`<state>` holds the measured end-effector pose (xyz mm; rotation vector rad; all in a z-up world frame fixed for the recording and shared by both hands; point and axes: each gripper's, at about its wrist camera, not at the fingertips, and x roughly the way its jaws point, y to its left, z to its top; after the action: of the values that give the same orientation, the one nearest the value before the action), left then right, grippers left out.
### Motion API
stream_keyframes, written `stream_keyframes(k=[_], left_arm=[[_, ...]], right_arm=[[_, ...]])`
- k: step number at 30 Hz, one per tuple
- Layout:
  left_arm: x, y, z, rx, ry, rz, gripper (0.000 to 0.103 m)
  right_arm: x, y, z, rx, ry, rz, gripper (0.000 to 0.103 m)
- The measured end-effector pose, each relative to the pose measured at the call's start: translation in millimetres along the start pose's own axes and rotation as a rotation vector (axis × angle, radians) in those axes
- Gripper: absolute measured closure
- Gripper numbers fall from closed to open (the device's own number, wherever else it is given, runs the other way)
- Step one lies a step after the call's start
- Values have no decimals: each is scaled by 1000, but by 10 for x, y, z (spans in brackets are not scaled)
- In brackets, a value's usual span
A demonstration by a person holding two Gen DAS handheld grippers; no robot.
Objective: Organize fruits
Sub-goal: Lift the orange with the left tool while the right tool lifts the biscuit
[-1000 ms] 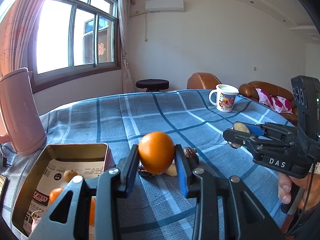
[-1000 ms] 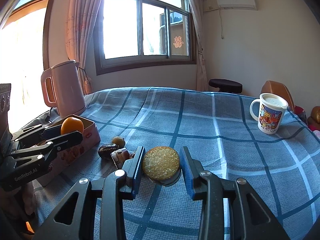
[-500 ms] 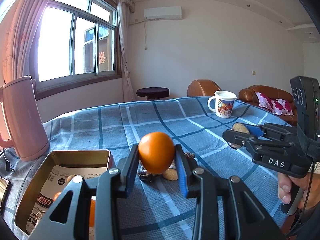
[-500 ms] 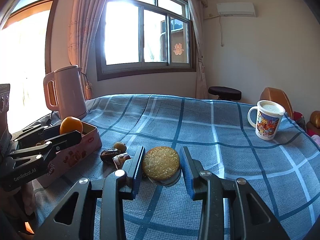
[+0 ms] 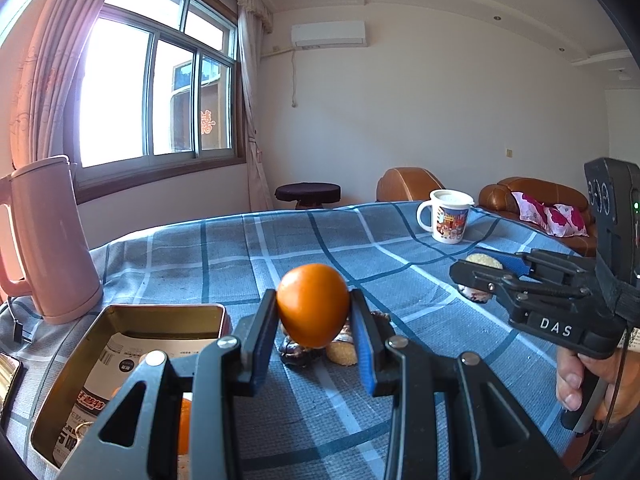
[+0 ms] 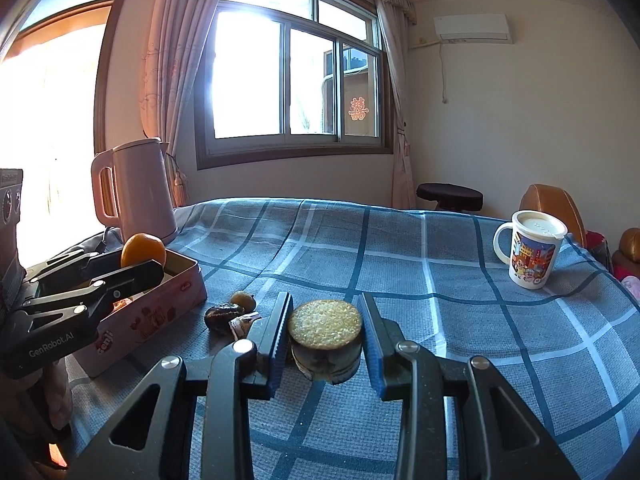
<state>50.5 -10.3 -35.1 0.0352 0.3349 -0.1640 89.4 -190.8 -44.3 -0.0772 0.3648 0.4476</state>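
My left gripper (image 5: 314, 312) is shut on a round orange (image 5: 313, 304), held above the blue checked cloth just right of an open tin box (image 5: 160, 310). In the tin lie another orange (image 5: 184, 424) and printed paper. The right wrist view shows that gripper (image 6: 120, 276) and its orange (image 6: 143, 249) over the tin (image 6: 160, 312). My right gripper (image 6: 325, 332) has its jaws closing on a round sandwich biscuit (image 6: 325, 328), and the pads press its sides. A dark date (image 6: 222, 316) and a small brown fruit (image 6: 244, 300) lie on the cloth beside the tin.
A pink kettle (image 5: 52, 240) stands at the table's left behind the tin. A lidded cartoon mug (image 6: 532, 252) sits at the far right. Brown leather seats (image 5: 532, 196) and a dark stool (image 5: 308, 192) stand beyond the table. A person's hand (image 5: 576, 384) holds the right gripper's handle.
Both wrist views have tipped up a little and show more wall and ceiling. The orange and the biscuit stay between the same jaws; nothing on the cloth has moved.
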Motion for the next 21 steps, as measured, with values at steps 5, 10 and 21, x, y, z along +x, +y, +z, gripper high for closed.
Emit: stream_keyframes(k=[5,10,21], left_arm=[[-14,2,4,-1,-8,2,66],[-43,-4,7,2,-20,3,66],[-108,-21,-1,16,-48,16,66]], right_arm=[[-8,0,0,0,-4,-1,68],[-46,7,2,-6,-22,-1,68],[-125,51,4,-29,-64,-1,68]])
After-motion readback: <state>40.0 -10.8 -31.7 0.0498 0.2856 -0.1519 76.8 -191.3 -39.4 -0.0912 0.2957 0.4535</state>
